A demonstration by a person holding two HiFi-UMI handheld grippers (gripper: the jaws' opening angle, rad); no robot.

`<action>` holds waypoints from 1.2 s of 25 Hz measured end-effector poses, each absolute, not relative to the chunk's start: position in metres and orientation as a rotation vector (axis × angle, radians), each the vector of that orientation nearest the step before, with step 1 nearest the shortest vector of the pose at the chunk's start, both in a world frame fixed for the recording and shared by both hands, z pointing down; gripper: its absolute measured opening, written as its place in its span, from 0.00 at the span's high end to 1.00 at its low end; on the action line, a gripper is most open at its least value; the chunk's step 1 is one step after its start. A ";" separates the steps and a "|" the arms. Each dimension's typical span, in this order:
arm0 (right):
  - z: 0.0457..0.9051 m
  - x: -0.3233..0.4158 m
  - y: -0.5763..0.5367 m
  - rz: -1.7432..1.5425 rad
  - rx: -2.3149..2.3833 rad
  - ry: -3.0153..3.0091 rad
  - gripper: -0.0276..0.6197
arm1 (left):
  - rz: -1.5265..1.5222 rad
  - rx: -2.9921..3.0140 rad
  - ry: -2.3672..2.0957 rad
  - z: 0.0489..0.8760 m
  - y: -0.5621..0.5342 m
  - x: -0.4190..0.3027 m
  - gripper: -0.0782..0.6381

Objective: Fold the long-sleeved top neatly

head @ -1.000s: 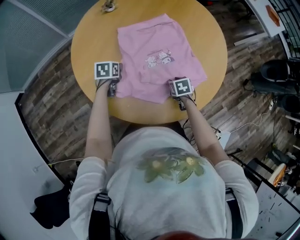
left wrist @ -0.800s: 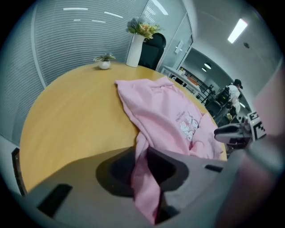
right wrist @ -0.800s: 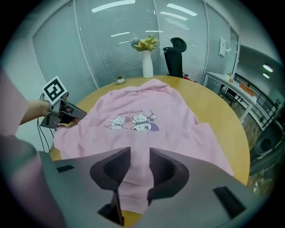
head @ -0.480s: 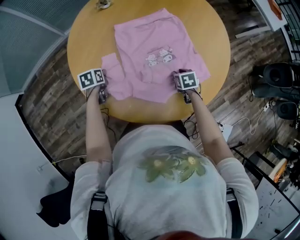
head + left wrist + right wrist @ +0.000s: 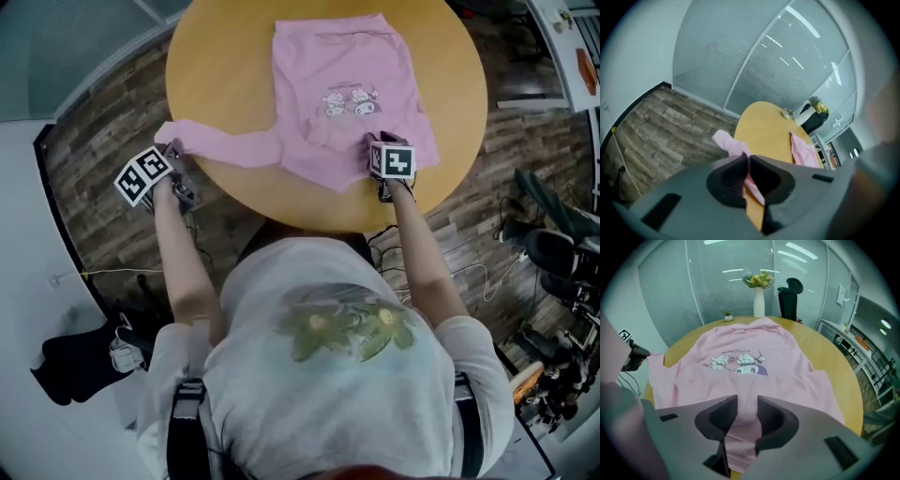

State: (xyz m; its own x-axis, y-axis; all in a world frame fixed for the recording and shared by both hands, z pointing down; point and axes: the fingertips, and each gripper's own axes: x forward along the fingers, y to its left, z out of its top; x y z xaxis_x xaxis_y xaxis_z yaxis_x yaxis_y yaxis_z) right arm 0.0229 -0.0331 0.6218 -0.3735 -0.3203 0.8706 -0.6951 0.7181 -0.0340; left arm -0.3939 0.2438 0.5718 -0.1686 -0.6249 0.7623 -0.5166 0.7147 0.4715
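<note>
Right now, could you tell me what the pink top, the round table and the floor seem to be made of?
The pink top looks like soft matte knit, probably cotton jersey: it drapes and wrinkles. The round table is wood or wood-look laminate, smooth satin finish; grain unclear. The floor is grey-brown planks, wood or vinyl; grain and seams show.

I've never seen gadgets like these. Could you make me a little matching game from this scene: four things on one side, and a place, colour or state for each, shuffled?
Things:
1. left gripper
2. right gripper
3. vase
4. table

Descriptions:
A. white, holding flowers
B. shut on the top's near hem
C. round, yellow-brown
D. shut on the sleeve's end, at the table's rim

Pairs: 1-D, 2-B, 3-A, 4-C.

Both grippers' jaws have just been closing, with pink cloth between them.
</note>
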 end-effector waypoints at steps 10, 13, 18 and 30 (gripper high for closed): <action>0.594 -0.025 0.014 0.443 0.590 -2.142 0.74 | -0.397 1.109 -1.788 0.458 0.201 -0.296 0.86; 0.585 -0.006 0.018 0.445 0.588 -2.143 0.74 | -0.444 1.307 -1.688 0.413 0.142 -0.229 0.86; 0.575 0.040 0.005 0.506 0.638 -2.140 0.74 | -0.365 1.654 -1.479 0.381 0.036 -0.083 0.74; 0.574 0.096 -0.016 0.641 0.670 -2.131 0.71 | 0.259 1.493 -1.592 0.534 0.092 -0.117 0.64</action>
State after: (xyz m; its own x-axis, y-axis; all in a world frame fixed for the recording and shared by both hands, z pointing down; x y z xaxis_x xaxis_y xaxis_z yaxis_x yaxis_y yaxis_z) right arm 0.0955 -0.0163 0.5739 -0.5442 -0.2439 0.8027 -0.6461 0.7322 -0.2155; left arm -0.1166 0.0922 0.5337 0.1457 -0.6851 0.7138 -0.8761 0.2458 0.4148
